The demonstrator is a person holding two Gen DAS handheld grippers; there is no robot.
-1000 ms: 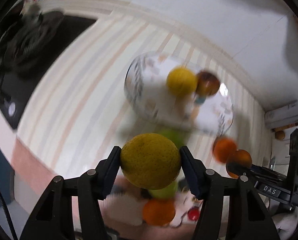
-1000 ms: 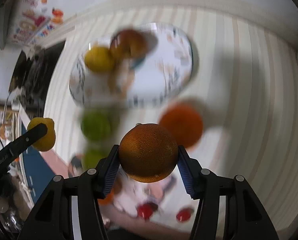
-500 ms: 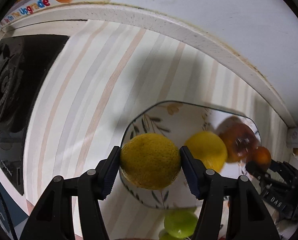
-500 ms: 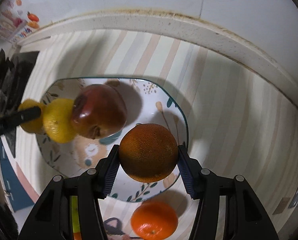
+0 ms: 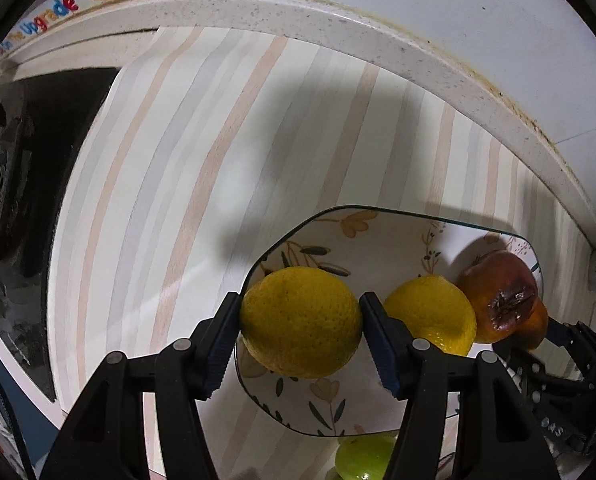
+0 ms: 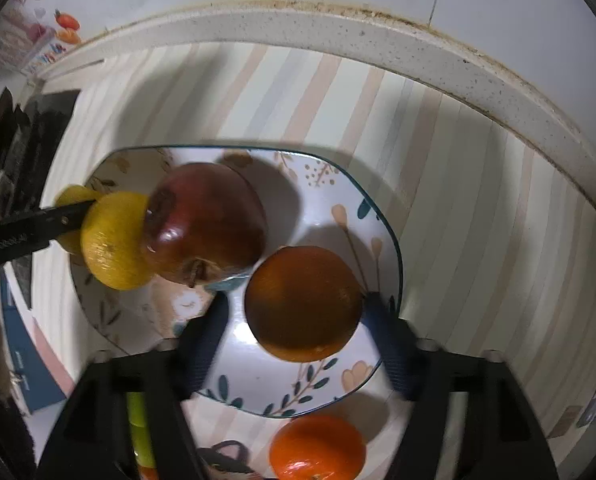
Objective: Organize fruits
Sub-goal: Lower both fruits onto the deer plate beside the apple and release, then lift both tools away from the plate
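My left gripper (image 5: 299, 322) is shut on a yellow lemon (image 5: 301, 322) and holds it over the left rim of the floral plate (image 5: 377, 232). On the plate lie a second lemon (image 5: 429, 314) and a dark red apple (image 5: 497, 294). My right gripper (image 6: 298, 312) has its jaws spread wider than the dark orange (image 6: 302, 303), which sits on the plate (image 6: 317, 192) between them with a gap on the left side. The apple (image 6: 206, 222) and lemon (image 6: 114, 240) show left of it. The held lemon (image 6: 72, 196) and left finger (image 6: 30, 228) show at far left.
A bright orange (image 6: 317, 447) lies on the striped mat (image 5: 178, 160) in front of the plate. A green fruit (image 5: 363, 458) lies near the plate's front edge. A black stove (image 5: 14, 168) is on the left. A white counter ledge (image 5: 377, 28) runs behind.
Both grippers came down over the plate. My right gripper's jaws opened and the dark orange now rests on the plate. My left gripper still grips its lemon, lower over the rim.
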